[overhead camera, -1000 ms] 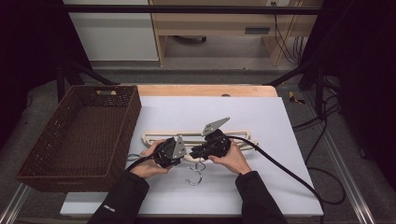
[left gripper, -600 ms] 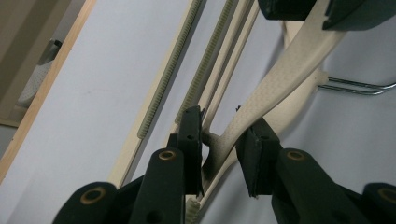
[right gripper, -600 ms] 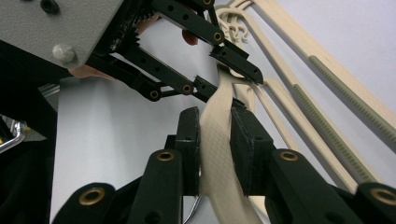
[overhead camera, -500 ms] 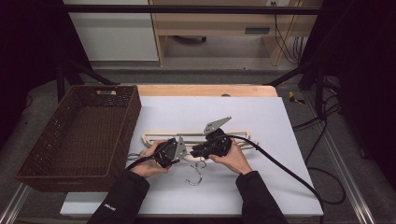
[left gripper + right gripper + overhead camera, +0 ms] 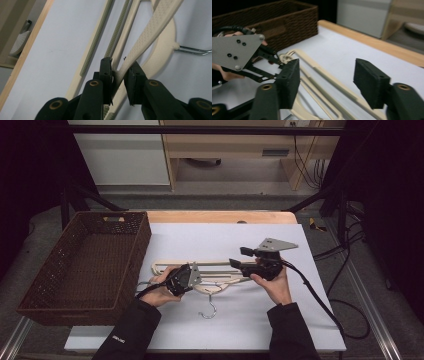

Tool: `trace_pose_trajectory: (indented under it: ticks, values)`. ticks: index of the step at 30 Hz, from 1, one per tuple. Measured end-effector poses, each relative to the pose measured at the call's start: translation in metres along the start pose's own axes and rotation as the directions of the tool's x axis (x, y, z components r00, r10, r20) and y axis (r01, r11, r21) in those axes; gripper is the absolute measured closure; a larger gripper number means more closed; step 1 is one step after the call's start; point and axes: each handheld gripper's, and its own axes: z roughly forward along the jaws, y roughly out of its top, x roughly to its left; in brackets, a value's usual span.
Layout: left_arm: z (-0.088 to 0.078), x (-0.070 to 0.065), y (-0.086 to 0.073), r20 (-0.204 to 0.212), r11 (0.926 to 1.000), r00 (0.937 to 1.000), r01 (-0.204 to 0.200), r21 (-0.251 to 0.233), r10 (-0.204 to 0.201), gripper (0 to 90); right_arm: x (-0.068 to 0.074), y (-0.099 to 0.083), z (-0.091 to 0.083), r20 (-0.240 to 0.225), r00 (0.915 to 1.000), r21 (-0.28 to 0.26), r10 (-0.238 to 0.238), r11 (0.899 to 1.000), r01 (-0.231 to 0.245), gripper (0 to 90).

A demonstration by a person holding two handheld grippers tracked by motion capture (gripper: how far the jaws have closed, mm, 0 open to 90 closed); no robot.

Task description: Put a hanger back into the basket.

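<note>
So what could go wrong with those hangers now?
The left gripper pinches just one thin arm of the top hanger, near its end, so it could twist or slip out when lifted. The hangers lie stacked, so the lower ones might snag and drag along. The right gripper has just opened and holds nothing, leaving that side unsupported.

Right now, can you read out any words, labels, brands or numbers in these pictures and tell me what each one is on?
Left sleeve, near the cuff: a small pale mark, too small and blurred to read.
Cream hangers, wicker basket, left gripper, right gripper, its grey plate: no readable text.
</note>
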Motion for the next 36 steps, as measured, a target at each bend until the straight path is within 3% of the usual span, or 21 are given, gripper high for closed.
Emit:
trace_pose_trajectory:
  ticks: [1, 2, 3, 4, 5, 7, 11, 17, 18, 23, 26, 28, 29, 31, 32, 33, 34, 35, 36]
  values:
    - [0.0, 0.0, 0.0, 0.0, 1.0, 1.0, 0.0, 0.0, 0.0, 77.1, 0.0, 0.0, 0.0, 0.0, 1.0, 0.0, 0.0, 1.0, 0.0, 33.8]
    - [-0.001, 0.003, 0.002, -0.001, 1.0, 1.0, 0.0, 0.003, 0.0, 77.5, -0.002, -0.007, -0.016, 0.041, 0.9992, -0.006, -0.002, 1.0, 0.002, 26.8]
    - [-0.001, 0.003, 0.002, -0.001, 1.0, 1.0, 0.0, 0.003, 0.0, 77.7, -0.002, -0.007, -0.016, 0.041, 0.9992, -0.006, -0.002, 1.0, 0.002, 26.8]
    - [-0.001, 0.006, 0.004, -0.003, 0.9996, 0.9997, 0.023, -0.016, -0.023, 78.0, -0.002, -0.014, -0.029, 0.08, 0.9968, 0.005, -0.005, 1.0, 0.005, 21.9]
    - [-0.001, 0.006, 0.004, -0.003, 0.9996, 0.9997, 0.023, -0.016, -0.023, 78.1, -0.002, -0.014, -0.029, 0.08, 0.9968, 0.005, -0.005, 1.0, 0.005, 21.9]
    - [-0.002, 0.012, 0.007, -0.006, 0.999, 0.9991, 0.041, -0.019, -0.041, 78.4, -0.003, -0.025, -0.047, 0.101, 0.9947, -0.002, 0.014, 1.0, -0.014, 17.9]
    - [-0.003, 0.021, 0.01, -0.01, 0.9994, 0.9993, 0.035, -0.001, -0.035, 80.0, -0.001, -0.041, -0.067, 0.116, 0.9927, -0.005, 0.033, 0.999, -0.033, 15.4]
    - [-0.002, 0.029, 0.014, -0.013, 0.9984, 0.9983, 0.056, -0.003, -0.056, 85.7, -0.001, -0.054, -0.078, 0.134, 0.9903, 0.016, 0.037, 0.999, -0.039, 14.4]
    - [-0.003, 0.031, 0.015, -0.003, 0.995, 0.9953, 0.096, -0.025, -0.096, 86.8, -0.003, -0.056, -0.08, 0.14, 0.9891, 0.015, 0.047, 0.999, -0.05, 14.2]
    - [-0.008, 0.038, 0.013, -0.004, 0.9877, 0.9883, 0.153, -0.035, -0.153, 87.1, -0.003, -0.056, -0.081, 0.136, 0.9895, 0.011, 0.048, 0.999, -0.05, 13.7]
    - [-0.016, 0.039, 0.014, -0.033, 0.9833, 0.9838, 0.175, -0.051, -0.176, 87.1, -0.003, -0.056, -0.081, 0.139, 0.9893, 0.012, 0.043, 0.999, -0.045, 13.3]
    - [-0.03, 0.041, 0.016, -0.023, 0.9727, 0.976, 0.214, -0.09, -0.217, 87.1, -0.002, -0.056, -0.083, 0.141, 0.9891, 0.005, 0.043, 0.999, -0.044, 12.6]
    - [-0.03, 0.041, 0.016, -0.023, 0.9727, 0.976, 0.214, -0.09, -0.217, 87.1, -0.002, -0.056, -0.083, 0.141, 0.9891, 0.005, 0.043, 0.999, -0.044, 12.6]
    - [-0.041, 0.042, 0.018, -0.007, 0.9577, 0.9654, 0.258, -0.128, -0.261, 87.1, -0.001, -0.056, -0.084, 0.135, 0.9899, -0.005, 0.046, 0.999, -0.045, 11.7]
    - [-0.049, 0.042, 0.019, 0.008, 0.9457, 0.9557, 0.292, -0.142, -0.294, 87.1, -0.001, -0.056, -0.085, 0.135, 0.9898, -0.008, 0.047, 0.999, -0.046, 11.2]
    - [-0.059, 0.043, 0.019, 0.025, 0.926, 0.9409, 0.337, -0.17, -0.338, 87.1, 0.0, -0.056, -0.087, 0.141, 0.9886, -0.016, 0.055, 0.998, -0.053, 9.9]
    - [-0.059, 0.043, 0.019, 0.025, 0.926, 0.9409, 0.337, -0.17, -0.338, 87.1, 0.0, -0.056, -0.087, 0.141, 0.9886, -0.016, 0.055, 0.998, -0.053, 9.9]
    - [-0.067, 0.045, 0.018, 0.044, 0.9128, 0.93, 0.367, -0.18, -0.365, 87.1, 0.0, -0.056, -0.088, 0.138, 0.989, -0.014, 0.053, 0.999, -0.051, 9.4]
    - [-0.076, 0.045, 0.017, 0.063, 0.8872, 0.9108, 0.412, -0.208, -0.408, 87.1, 0.001, -0.055, -0.089, 0.152, 0.9865, -0.028, 0.061, 0.998, -0.057, 7.7]
